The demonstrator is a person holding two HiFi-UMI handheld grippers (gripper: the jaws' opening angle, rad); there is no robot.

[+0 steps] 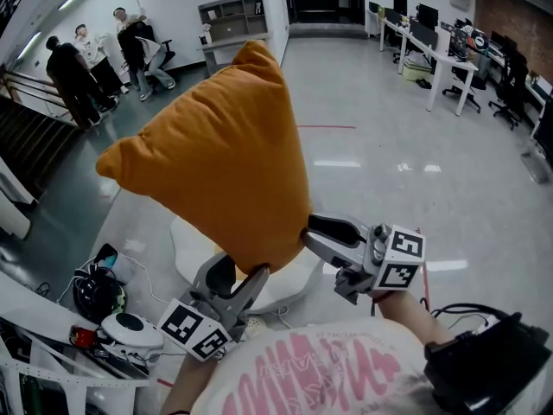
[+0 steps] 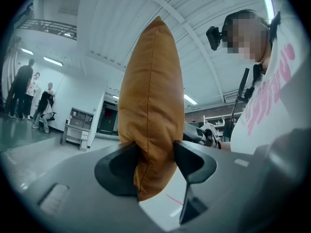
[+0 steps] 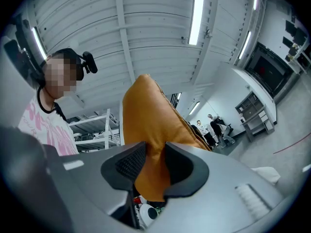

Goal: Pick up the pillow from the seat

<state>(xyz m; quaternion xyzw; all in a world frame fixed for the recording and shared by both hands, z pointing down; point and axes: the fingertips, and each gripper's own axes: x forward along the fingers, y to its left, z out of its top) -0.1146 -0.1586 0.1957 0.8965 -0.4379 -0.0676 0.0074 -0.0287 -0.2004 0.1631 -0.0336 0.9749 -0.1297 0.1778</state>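
Observation:
An orange pillow [image 1: 220, 158] hangs in the air above a white seat [image 1: 192, 251], held up by both grippers at its lower edge. My left gripper [image 1: 246, 282] is shut on the pillow's bottom left part; in the left gripper view the pillow [image 2: 150, 106] stands edge-on, pinched between the jaws of the left gripper [image 2: 153, 166]. My right gripper [image 1: 313, 232] is shut on the lower right corner. The right gripper view shows the fabric [image 3: 150, 130] squeezed between the two pads of the right gripper [image 3: 154, 166].
The white seat sits below the pillow. At the left on the floor lie a black helmet-like object [image 1: 97, 294], cables and a white device [image 1: 130, 327]. Several people [image 1: 82, 67] stand far back left. Desks with chairs [image 1: 449, 59] line the right. A shelf unit [image 1: 232, 15] stands at the back.

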